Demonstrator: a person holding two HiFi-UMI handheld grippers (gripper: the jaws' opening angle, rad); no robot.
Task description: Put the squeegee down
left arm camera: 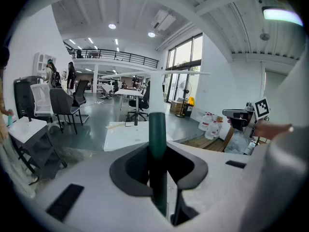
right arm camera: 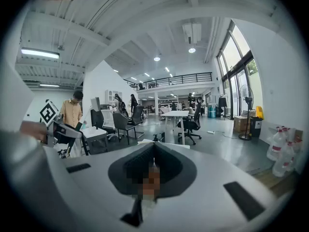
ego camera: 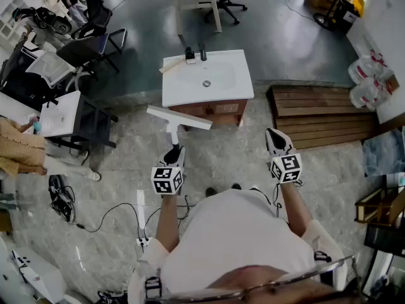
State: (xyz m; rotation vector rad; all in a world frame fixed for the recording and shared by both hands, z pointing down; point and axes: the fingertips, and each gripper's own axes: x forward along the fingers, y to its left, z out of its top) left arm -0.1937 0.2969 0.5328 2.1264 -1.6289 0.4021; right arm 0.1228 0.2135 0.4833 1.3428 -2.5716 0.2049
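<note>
My left gripper (ego camera: 174,152) clamped on squeegee (ego camera: 179,117) handle. Blade held crosswise at 12 o'clock from gripper, off floor, just before sink (ego camera: 228,90). My right gripper (ego camera: 276,138) at 3 o'clock from left, jaws together, nothing between.

A white sink cabinet (ego camera: 205,84) stands at upper centre of the head view; a wooden pallet (ego camera: 316,116) lies to its right; water jugs (ego camera: 366,84) crowd the upper right; black office chairs (ego camera: 95,46) fill the upper left; cables (ego camera: 114,215) trail across the lower left.
</note>
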